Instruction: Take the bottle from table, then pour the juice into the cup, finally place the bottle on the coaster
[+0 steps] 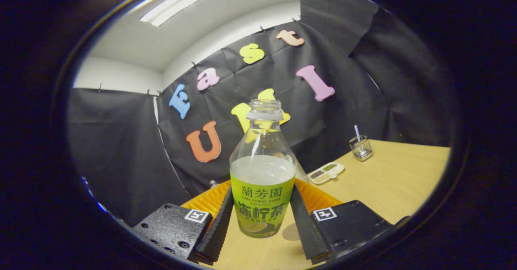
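A clear, uncapped bottle with a green label stands upright between my fingers, holding pale juice up to just above the label. My gripper is shut on it, with both black ribbed fingers pressing the label's sides. The bottle's base sits just over the wooden table, and a small shadow lies beside it. Directly behind the bottle and fingers lies an orange ribbed mat, partly hidden. A small clear cup with a white straw stands far beyond the fingers to the right, near the black cloth wall.
A white divided dish with small fillings lies on the table between the orange mat and the cup. A small clear object pokes up behind the mat's left end. The cloth wall closes off the table's far side.
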A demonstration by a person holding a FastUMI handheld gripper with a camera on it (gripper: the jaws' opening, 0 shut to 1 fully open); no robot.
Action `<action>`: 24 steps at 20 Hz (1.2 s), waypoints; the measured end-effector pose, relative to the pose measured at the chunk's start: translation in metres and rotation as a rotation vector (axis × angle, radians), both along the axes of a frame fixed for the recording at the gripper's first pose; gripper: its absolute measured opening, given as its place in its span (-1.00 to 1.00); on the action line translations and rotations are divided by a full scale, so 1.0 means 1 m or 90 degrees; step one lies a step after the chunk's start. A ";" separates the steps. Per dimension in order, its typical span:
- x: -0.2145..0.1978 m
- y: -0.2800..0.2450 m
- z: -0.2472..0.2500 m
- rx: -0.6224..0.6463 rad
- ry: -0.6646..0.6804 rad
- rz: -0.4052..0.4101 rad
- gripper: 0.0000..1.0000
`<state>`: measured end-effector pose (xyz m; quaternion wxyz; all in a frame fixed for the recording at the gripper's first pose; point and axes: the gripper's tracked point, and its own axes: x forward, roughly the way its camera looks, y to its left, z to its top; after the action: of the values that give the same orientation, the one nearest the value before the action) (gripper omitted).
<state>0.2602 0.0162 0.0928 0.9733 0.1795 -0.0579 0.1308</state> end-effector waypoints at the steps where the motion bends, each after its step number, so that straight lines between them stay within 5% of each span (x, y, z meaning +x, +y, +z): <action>1: 0.007 0.006 -0.001 -0.038 0.000 -0.008 0.59; 6: 0.050 0.014 -0.038 -0.272 0.064 -0.094 0.61; 9: 0.064 0.018 -0.059 -0.342 0.097 -0.128 0.62; 24: 0.114 0.029 -0.112 -0.301 0.144 -0.104 0.64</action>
<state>0.3745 0.0450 -0.0188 0.9958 -0.0447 0.0690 0.0405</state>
